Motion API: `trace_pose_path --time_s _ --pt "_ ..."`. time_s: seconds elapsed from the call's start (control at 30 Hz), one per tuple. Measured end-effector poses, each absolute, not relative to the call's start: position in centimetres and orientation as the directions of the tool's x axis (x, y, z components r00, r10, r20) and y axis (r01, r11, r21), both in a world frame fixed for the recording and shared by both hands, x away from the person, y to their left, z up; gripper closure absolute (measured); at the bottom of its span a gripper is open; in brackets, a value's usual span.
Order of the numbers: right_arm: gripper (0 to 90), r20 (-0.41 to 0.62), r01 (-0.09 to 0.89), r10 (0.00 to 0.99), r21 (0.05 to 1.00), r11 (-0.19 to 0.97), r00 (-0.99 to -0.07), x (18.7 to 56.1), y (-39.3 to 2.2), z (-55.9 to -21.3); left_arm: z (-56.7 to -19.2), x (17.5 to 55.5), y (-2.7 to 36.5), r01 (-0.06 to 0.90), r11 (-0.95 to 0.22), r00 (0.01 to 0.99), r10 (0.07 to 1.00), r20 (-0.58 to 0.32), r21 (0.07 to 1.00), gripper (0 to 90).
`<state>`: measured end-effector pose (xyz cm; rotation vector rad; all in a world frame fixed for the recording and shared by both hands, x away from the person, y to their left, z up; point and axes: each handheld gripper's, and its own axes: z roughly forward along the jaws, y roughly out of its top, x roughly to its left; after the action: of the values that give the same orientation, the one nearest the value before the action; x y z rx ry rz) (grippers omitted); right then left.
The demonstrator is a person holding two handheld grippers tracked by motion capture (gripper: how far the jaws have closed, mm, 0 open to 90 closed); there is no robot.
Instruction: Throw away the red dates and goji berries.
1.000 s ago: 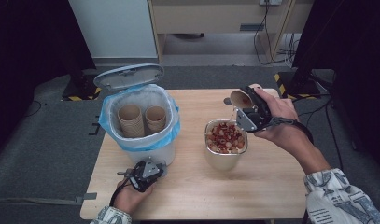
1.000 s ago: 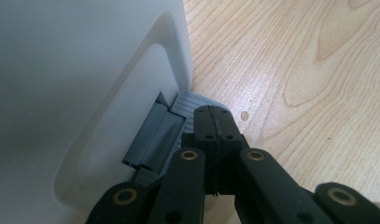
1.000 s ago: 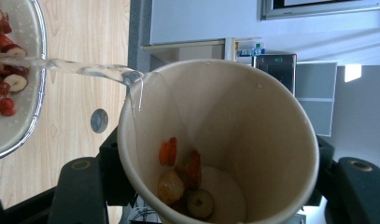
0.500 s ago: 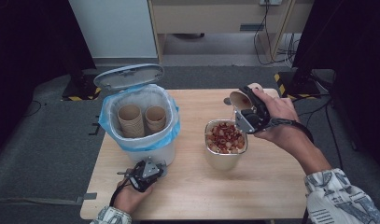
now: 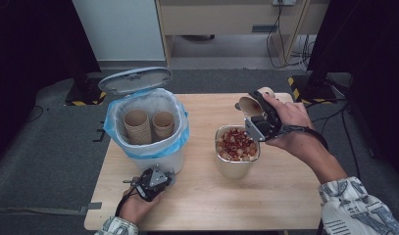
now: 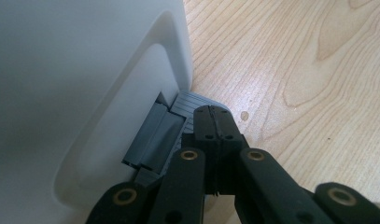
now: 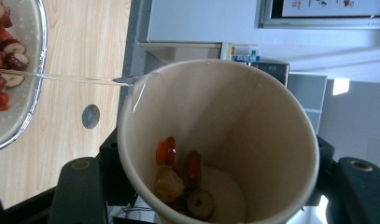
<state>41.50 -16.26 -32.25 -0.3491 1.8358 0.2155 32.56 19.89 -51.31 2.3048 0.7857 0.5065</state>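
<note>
- Your right tongs [image 5: 253, 113] pinch a paper cup [image 7: 215, 140], one jaw against each side of its wall, and the cup is tipped on its side above the far right part of the bench [image 5: 285, 196].
- A thin stream of clear liquid [image 7: 61, 78] runs from the cup's rim into the metal bowl [image 5: 235, 165] just beside it; a few red and brown fruit pieces [image 7: 183, 179] sit in the cup's bottom.
- The bowl stands near the middle of the bench, full of similar red fruit pieces [image 5: 236, 144].
- Your left tongs [image 6: 214, 123] are pressed together, empty, tips on the grey pedal [image 6: 171, 126] at the base of the white bin [image 5: 148, 122].
- The bin's lid [image 5: 135, 79] stands raised; inside its blue liner [image 5: 180, 137] stand two paper cups [image 5: 149, 125].
</note>
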Motion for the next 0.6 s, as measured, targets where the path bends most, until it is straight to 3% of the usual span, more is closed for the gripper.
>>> trace_pose_path --time_s 0.27,0.4,0.6 --pt "33.2 -0.957 -0.333 -0.158 -0.071 0.940 -0.242 41.6 -16.4 -32.2 -51.3 32.6 19.9 0.402 -0.613 0.746 0.649 0.145 0.680 89.7" --pt "33.2 -0.945 -0.341 -0.250 -0.168 0.925 -0.211 41.3 -15.5 -32.7 -51.3 32.5 19.9 0.401 -0.615 0.747 0.649 0.147 0.678 89.7" --pt "33.2 -0.935 -0.329 -0.302 -0.230 0.916 -0.188 41.3 -15.4 -33.3 -51.3 32.6 19.9 0.401 -0.614 0.747 0.649 0.145 0.680 89.8"
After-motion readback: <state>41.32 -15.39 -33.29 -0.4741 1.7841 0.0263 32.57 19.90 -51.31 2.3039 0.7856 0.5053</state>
